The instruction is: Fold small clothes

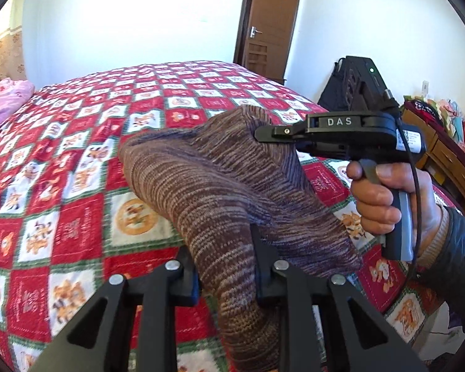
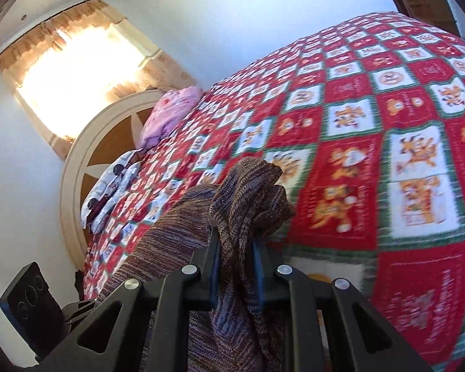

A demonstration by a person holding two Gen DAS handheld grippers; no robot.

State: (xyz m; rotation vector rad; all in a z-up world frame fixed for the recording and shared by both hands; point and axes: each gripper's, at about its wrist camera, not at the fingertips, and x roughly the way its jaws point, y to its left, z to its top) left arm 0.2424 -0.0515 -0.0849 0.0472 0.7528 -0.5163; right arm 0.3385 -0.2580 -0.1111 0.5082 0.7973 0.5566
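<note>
So the brown-and-purple striped knit garment (image 1: pixel 207 186) is held up mid-frame above the red, white and green checked bedspread (image 1: pixel 77 161), clamped in both the left tool (image 1: pixel 226 266) and right tool (image 2: pixel 235 248), probably so it can be spread flat before folding.

Daylight floods both views. In the right wrist view the curtained window (image 2: pixel 74 71) glares to pure white, washing the wall beside it. The quilt (image 2: pixel 387 161) smears with motion blur toward the right edge. Fisheye distortion bends the door (image 1: pixel 269 21) and bed, and dark vignette rings the corners. Shadows are soft.
</note>
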